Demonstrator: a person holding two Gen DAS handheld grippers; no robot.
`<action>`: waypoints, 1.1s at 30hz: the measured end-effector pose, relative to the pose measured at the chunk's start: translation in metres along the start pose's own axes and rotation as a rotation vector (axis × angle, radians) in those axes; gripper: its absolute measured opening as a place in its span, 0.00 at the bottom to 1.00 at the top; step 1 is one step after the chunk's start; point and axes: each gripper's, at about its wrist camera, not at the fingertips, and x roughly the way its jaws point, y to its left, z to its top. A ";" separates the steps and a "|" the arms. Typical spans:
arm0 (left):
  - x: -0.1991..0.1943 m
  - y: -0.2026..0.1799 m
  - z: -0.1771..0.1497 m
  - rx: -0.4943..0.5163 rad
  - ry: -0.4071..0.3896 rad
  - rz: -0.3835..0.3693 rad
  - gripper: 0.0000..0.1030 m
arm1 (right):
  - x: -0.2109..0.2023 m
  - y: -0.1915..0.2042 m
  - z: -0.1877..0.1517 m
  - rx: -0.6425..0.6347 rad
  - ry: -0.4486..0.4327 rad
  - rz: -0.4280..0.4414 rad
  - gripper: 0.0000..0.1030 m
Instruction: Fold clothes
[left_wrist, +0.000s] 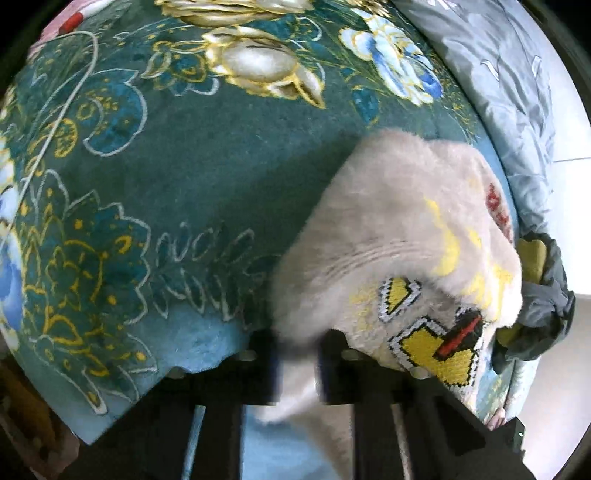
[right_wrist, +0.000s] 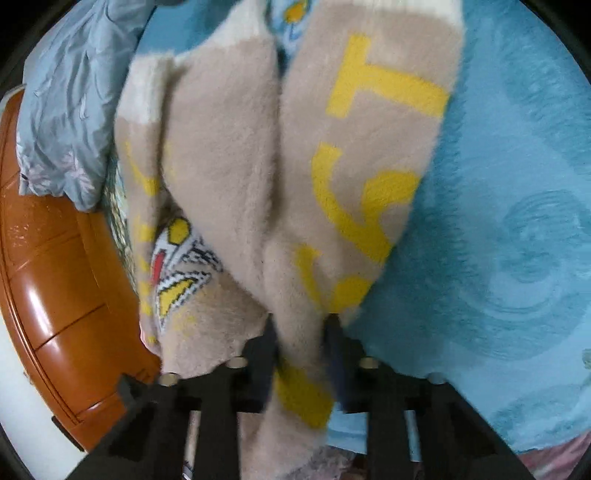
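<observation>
A fluffy beige sweater (left_wrist: 399, 229) with yellow letters and a pixel-style yellow, red and black patch lies bunched on a teal floral blanket (left_wrist: 192, 177). My left gripper (left_wrist: 297, 350) is shut on a fold of the sweater near its lower edge. In the right wrist view the same sweater (right_wrist: 229, 177) hangs in long folds with large yellow letters. My right gripper (right_wrist: 301, 332) is shut on a beige fold with a yellow mark. The blanket's light blue side (right_wrist: 498, 221) lies under it.
A grey-blue quilt (left_wrist: 509, 85) lies bunched along the bed's right side and shows at upper left in the right wrist view (right_wrist: 70, 103). A dark grey and yellow garment (left_wrist: 543, 295) sits beside the sweater. An orange wooden bed frame (right_wrist: 48, 288) runs along the left.
</observation>
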 end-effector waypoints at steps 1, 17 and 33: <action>-0.003 0.001 -0.003 -0.009 -0.007 -0.005 0.12 | -0.007 0.003 0.001 -0.006 -0.017 0.004 0.18; 0.021 -0.099 -0.179 0.287 0.259 -0.092 0.11 | -0.272 -0.044 0.015 -0.148 -0.512 -0.109 0.14; 0.073 -0.258 -0.355 0.533 0.526 -0.110 0.15 | -0.377 -0.054 0.109 -0.329 -0.668 -0.372 0.14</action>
